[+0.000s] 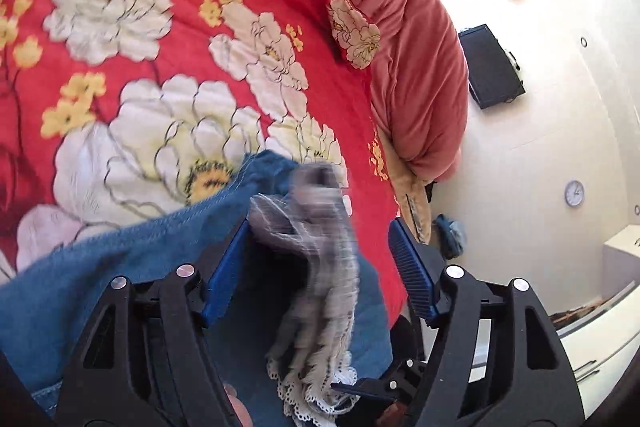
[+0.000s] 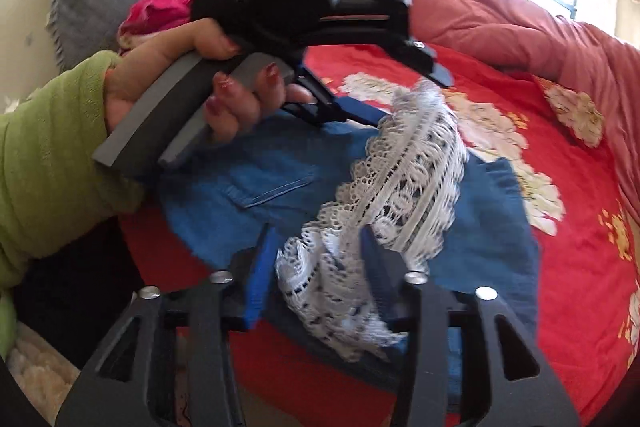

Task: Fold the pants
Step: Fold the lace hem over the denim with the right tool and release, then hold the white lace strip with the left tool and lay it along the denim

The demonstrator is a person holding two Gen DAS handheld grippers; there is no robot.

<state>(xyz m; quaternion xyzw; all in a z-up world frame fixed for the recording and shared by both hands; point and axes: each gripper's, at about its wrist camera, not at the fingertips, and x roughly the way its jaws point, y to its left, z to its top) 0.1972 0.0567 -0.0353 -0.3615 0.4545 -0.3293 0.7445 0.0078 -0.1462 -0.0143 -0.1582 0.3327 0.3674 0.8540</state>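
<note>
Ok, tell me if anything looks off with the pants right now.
The white lace trim is bunched in a twisted heap on the blue pants rather than lying flat. It sits between the open right gripper fingers and also runs between the left gripper fingers.

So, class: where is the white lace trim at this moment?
The white lace trim hangs in mid-frame of the right wrist view, above the blue denim pants on the red floral bedspread, between the right tongs.
</note>
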